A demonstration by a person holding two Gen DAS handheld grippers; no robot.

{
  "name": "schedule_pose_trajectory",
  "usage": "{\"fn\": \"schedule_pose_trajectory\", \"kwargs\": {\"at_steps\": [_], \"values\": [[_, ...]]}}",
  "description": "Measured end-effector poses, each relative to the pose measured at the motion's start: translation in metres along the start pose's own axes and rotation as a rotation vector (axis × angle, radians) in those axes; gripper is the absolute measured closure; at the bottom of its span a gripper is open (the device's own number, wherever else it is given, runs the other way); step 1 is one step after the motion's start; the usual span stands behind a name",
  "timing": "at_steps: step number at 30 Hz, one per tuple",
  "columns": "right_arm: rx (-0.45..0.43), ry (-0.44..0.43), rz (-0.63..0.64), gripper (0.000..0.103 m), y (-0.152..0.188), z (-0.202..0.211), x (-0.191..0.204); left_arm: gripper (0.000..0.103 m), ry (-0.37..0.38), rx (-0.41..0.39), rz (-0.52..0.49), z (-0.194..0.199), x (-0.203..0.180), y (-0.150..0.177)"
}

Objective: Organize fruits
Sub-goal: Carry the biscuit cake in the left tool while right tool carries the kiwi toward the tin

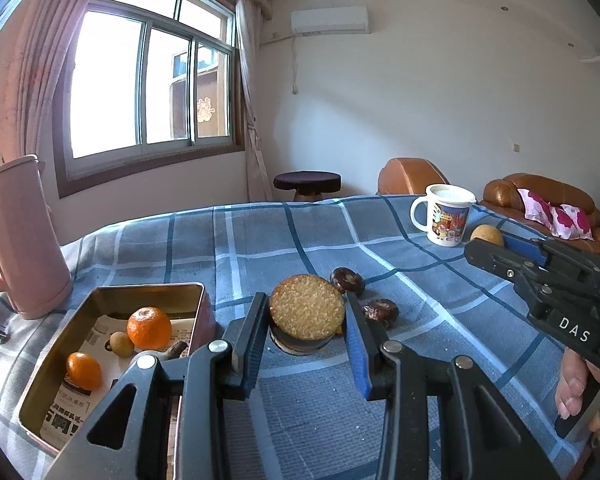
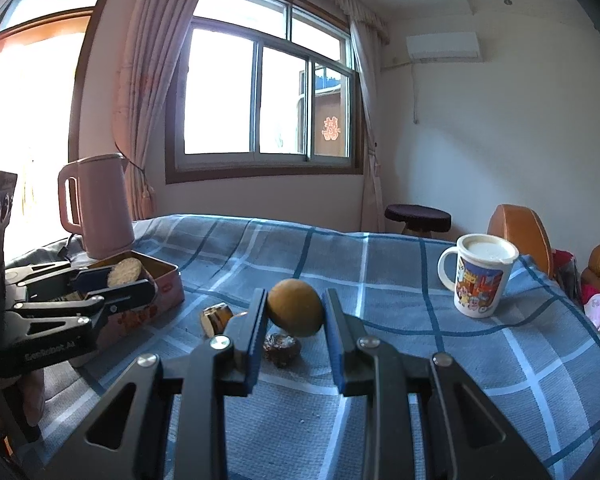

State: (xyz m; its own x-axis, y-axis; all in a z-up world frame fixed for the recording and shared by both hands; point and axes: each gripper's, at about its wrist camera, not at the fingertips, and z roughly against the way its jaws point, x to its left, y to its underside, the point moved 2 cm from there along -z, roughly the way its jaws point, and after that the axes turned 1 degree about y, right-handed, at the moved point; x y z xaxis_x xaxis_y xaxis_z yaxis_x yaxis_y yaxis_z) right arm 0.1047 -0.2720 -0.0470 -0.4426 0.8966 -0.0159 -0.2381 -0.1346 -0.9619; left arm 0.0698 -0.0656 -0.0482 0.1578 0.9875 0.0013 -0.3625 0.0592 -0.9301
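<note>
Your left gripper [image 1: 306, 330] is held up over the blue checked cloth [image 1: 420, 280], pointing forward, and its two fingers squeeze a round flat cookie [image 1: 307, 306] standing on its edge. Just to its left sits the metal tin [image 1: 148, 294] with a big orange [image 1: 149, 328], a small orange [image 1: 84, 370] and a little round brown fruit [image 1: 121, 344] inside. Two dark brown lumps [image 1: 347, 280] lie on the cloth just past the cookie. Your right gripper [image 2: 295, 328] is also lifted above the cloth, level and pointing toward the window [image 2: 268, 92]. Its fingers pinch a round yellow-brown fruit [image 2: 295, 313] between them. In the left view your right hand [image 1: 576, 388] wraps the handle low at the right edge. A white cup [image 2: 480, 276] with pictures stands on the cloth to the right, and a pink kettle [image 2: 98, 208] stands far left behind the tin.
</note>
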Motion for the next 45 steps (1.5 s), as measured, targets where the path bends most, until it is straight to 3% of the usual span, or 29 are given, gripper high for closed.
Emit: {"fn": "schedule_pose_trajectory", "kwargs": {"at_steps": [26, 45], "values": [[0.01, -0.035, 0.038, 0.073, -0.002, -0.009, 0.031, 0.065, -0.021, 0.016, 0.039, 0.005, 0.017, 0.003], [0.06, -0.129, 0.111, 0.073, -0.009, -0.041, 0.088, 0.065, -0.069, 0.05, 0.087, 0.013, 0.058, 0.01]]}}
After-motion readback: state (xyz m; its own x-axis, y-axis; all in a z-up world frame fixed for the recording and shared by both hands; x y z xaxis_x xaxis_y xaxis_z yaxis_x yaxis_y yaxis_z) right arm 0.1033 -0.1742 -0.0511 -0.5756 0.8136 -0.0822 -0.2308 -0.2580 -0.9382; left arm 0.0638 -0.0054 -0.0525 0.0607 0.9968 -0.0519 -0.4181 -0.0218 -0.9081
